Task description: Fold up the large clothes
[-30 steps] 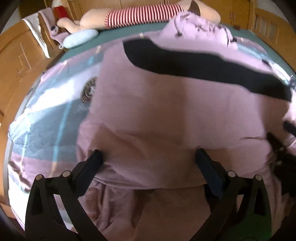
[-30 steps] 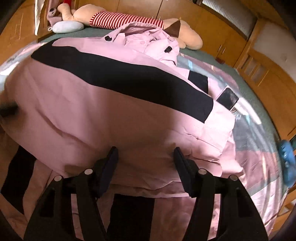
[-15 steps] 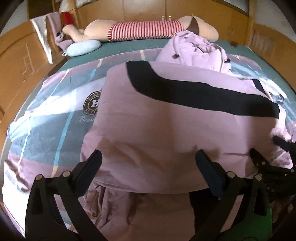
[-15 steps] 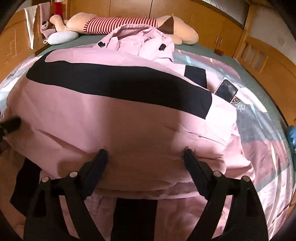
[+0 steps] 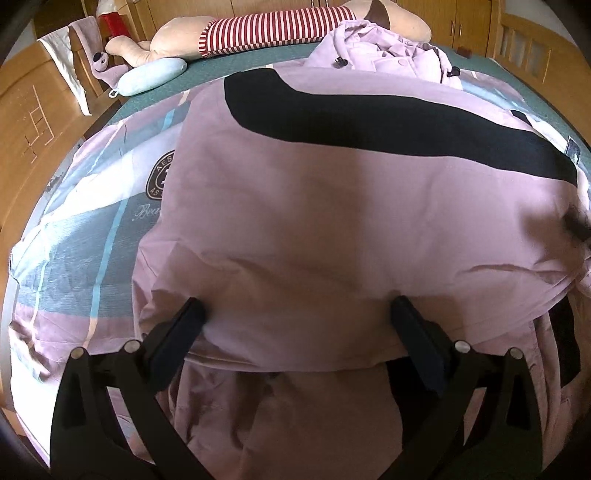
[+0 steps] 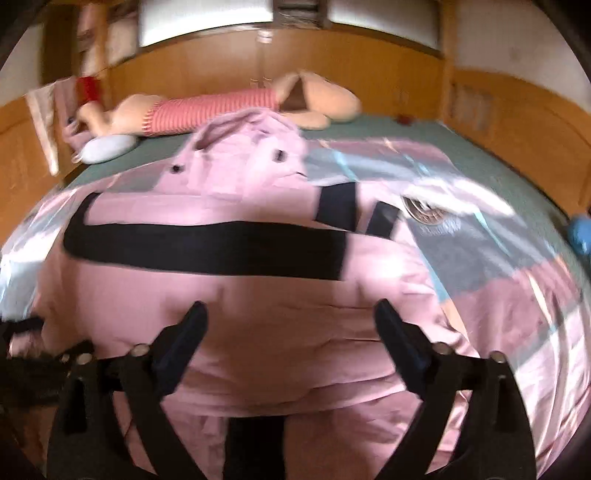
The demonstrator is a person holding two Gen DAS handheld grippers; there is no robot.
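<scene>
**Pink coat folded across the bed**

We see the coat (image 5: pixel 332 206) lying lengthwise away from us, hood toward the plush doll (image 5: pixel 273 29), its black stripe running crosswise. It rests on a plaid bedspread (image 5: pixel 74 236) framed by wood panelling. Our left gripper (image 5: pixel 295 332) and right gripper (image 6: pixel 288 328) both stand spread wide at the near fold, fingers flanking the cloth, pinching nothing.

I'm in a home bedroom: a wide bed (image 5: pixel 236 79) with a patterned quilt (image 5: pixel 85 236), a long striped plush toy (image 5: pixel 273 29) by the wooden headboard (image 6: pixel 229 79), and wooden cupboards (image 5: pixel 469 22) behind.
</scene>
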